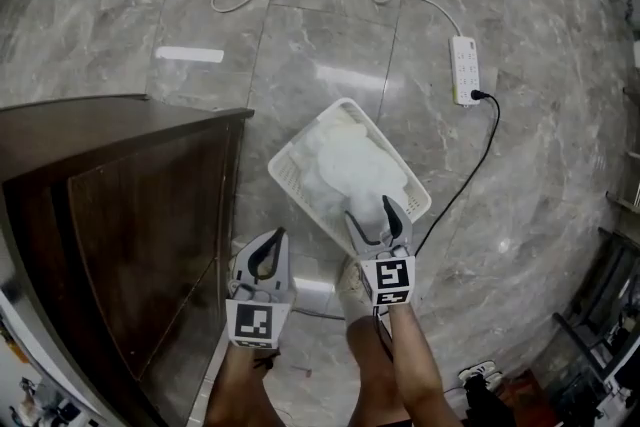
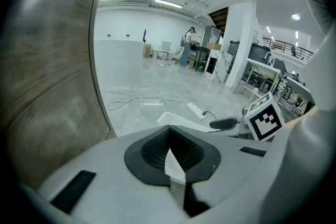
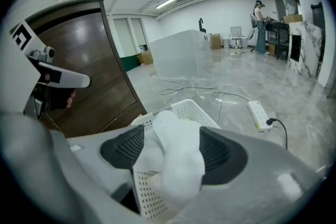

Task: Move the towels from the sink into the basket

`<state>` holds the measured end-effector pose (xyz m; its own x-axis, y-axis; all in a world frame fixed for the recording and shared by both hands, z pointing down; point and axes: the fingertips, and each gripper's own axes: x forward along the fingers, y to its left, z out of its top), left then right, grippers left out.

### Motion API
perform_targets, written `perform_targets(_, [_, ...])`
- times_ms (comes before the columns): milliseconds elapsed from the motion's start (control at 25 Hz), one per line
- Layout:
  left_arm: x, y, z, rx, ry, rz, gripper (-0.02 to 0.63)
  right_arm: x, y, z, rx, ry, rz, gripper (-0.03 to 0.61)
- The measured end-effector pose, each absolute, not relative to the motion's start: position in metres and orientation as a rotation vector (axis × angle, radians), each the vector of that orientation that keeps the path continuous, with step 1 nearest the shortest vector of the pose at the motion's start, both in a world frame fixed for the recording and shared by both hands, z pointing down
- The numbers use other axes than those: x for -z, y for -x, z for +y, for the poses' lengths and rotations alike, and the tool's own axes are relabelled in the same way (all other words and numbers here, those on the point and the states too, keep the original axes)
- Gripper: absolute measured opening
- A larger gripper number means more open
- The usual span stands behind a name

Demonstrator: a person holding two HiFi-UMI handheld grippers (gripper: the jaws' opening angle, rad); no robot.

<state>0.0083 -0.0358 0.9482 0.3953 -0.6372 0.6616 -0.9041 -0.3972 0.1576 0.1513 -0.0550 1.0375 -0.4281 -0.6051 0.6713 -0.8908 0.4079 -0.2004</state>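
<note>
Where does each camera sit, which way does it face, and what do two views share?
Head view: on the head, facing steeply down at the basket; forearms, left gripper and right gripper show.
Left gripper view: on that gripper, facing across the floor; shut jaws show.
Right gripper view: on that gripper, facing the basket; open jaws flank a towel.
All share the basket.

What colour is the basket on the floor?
White. The basket shows best in the head view.
</note>
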Motion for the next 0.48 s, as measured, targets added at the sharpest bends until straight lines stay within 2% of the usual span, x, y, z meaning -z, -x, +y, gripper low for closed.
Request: perform_targets(480, [-0.815,-0.022,-0.063,-0.635,-2.248,-1.351,0.009,-0.900,-0.151,-0.076,-0.683,-1.311,-2.224,0.327])
